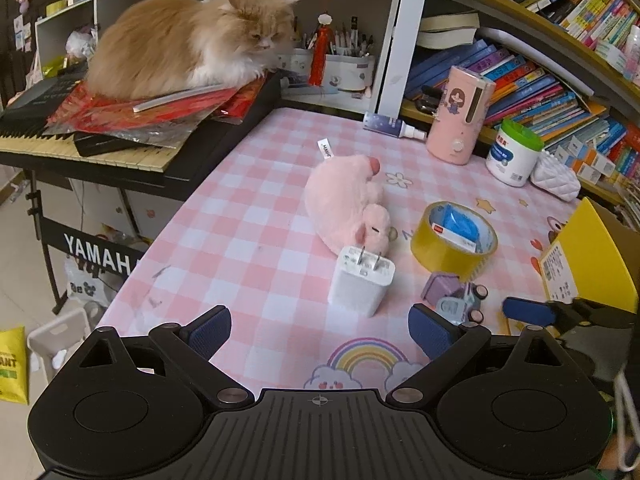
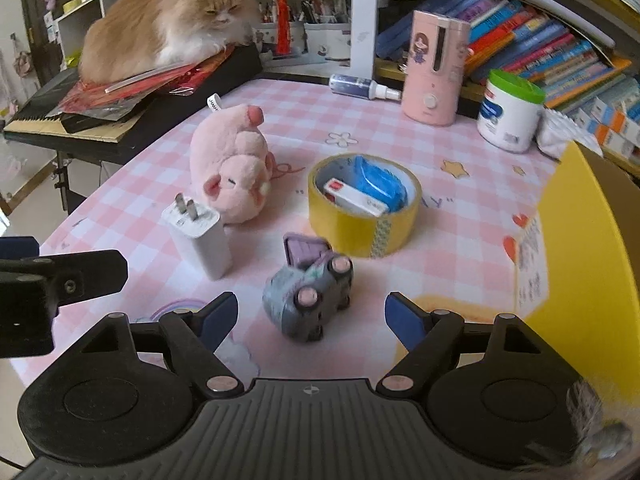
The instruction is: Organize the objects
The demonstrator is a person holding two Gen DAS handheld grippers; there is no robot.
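well, my left gripper [image 1: 318, 330] is spread wide and empty above the pink checked tablecloth [image 1: 248, 216], just short of the white plastic wall charger [image 1: 361, 286] standing prongs up. my right gripper [image 2: 311, 316] is spread too, the small grey toy car [image 2: 308, 300] lying on its side between the fingers, unpinched. behind them sit the pink plush pig [image 2: 232, 164] and the yellow tape roll [image 2: 364, 206].

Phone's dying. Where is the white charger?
The white charger stands prongs-up on the checked tablecloth, against the pink plush toy, ahead of the left gripper.
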